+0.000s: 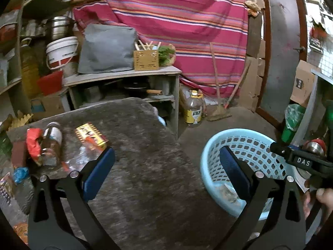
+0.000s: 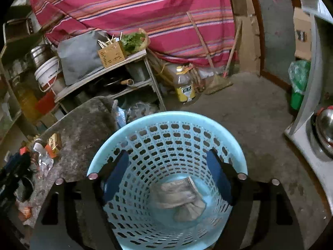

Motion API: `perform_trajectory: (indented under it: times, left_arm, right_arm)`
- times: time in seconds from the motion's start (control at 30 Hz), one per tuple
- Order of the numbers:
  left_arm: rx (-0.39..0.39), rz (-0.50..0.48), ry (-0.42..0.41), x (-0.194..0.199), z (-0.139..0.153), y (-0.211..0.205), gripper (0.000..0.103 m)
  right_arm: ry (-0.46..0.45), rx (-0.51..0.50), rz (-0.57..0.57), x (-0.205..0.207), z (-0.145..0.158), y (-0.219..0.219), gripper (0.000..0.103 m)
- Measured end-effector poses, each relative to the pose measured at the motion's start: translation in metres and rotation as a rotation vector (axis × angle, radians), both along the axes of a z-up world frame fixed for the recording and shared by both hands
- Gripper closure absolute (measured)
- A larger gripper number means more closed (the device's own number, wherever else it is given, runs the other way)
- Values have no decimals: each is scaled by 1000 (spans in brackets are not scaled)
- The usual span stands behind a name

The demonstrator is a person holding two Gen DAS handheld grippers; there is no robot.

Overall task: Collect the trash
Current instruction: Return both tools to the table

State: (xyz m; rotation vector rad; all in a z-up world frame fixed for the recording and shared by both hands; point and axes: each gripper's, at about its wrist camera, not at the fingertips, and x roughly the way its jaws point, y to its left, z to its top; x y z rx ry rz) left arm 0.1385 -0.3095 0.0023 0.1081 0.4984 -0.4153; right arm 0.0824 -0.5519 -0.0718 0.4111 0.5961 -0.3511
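Note:
A light blue perforated basket (image 2: 166,125) stands on the floor right of a grey fuzzy table (image 1: 145,166); it also shows in the left wrist view (image 1: 210,152). Crumpled grey paper (image 2: 177,195) lies in its bottom. My right gripper (image 2: 168,175) is open and empty over the basket mouth. My left gripper (image 1: 166,166) is open and empty above the table. Trash lies at the table's left: a brown bottle (image 1: 52,143), a red wrapper (image 1: 33,143), a yellow-red box (image 1: 91,135) and clear crumpled plastic (image 1: 83,158).
A shelf unit (image 1: 124,77) with a grey cushion and a wooden box stands behind the table. A yellow-labelled oil jug (image 1: 193,108) and a broom (image 1: 218,104) stand by the striped cloth. A green bag (image 1: 293,118) and a door are at the right.

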Motion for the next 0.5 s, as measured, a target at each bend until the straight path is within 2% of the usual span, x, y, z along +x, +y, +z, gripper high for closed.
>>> perform_trajectory:
  times: [0.13, 0.27, 0.5]
  left_arm:
    - [0, 46, -21, -6, 5, 32, 6]
    - [-5, 98, -11, -14, 7, 75, 6]
    - [18, 208, -48, -33, 12, 158, 5]
  right_arm:
    - [-10, -103, 38, 1, 14, 32, 20]
    - [-55, -144, 107, -1, 28, 68, 16]
    - [-155, -194, 223, -10, 52, 142, 14]
